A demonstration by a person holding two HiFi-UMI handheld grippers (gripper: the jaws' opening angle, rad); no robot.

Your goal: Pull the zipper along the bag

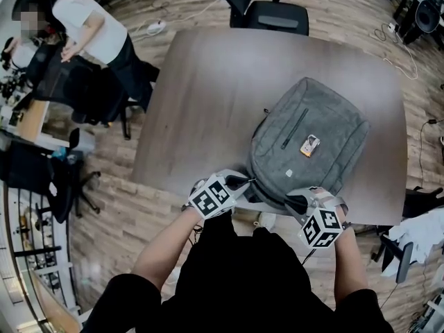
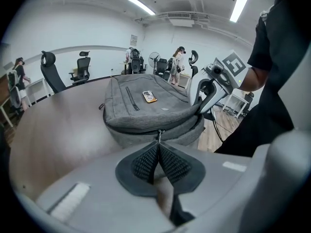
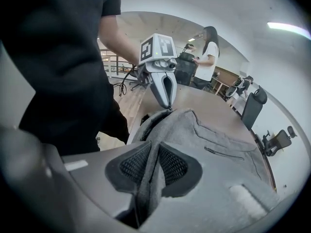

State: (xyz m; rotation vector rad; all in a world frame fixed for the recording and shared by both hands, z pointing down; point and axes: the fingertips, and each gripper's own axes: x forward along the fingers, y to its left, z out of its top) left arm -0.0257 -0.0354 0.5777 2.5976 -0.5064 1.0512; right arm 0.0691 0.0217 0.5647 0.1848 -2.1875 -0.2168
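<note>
A grey backpack [image 1: 309,141] lies flat on the brown table [image 1: 201,103], with an orange tag [image 1: 309,145] on its top. My left gripper [image 1: 243,181] is at the bag's near edge, shut on the metal zipper pull [image 2: 159,135], which hangs from the zipper seam of the backpack [image 2: 146,108]. In the right gripper view the left gripper [image 3: 169,107] touches the bag's edge with its tips. My right gripper [image 1: 295,201] is shut on a fold of the bag's grey fabric [image 3: 148,176] at the near right corner. The seam gapes between the two grippers.
The bag sits close to the table's near edge [image 1: 208,193], right in front of my body. A black office chair [image 1: 267,12] stands at the far side. A person [image 1: 90,26] bends over a cluttered desk at the left. Cables lie on the wooden floor [image 1: 409,61].
</note>
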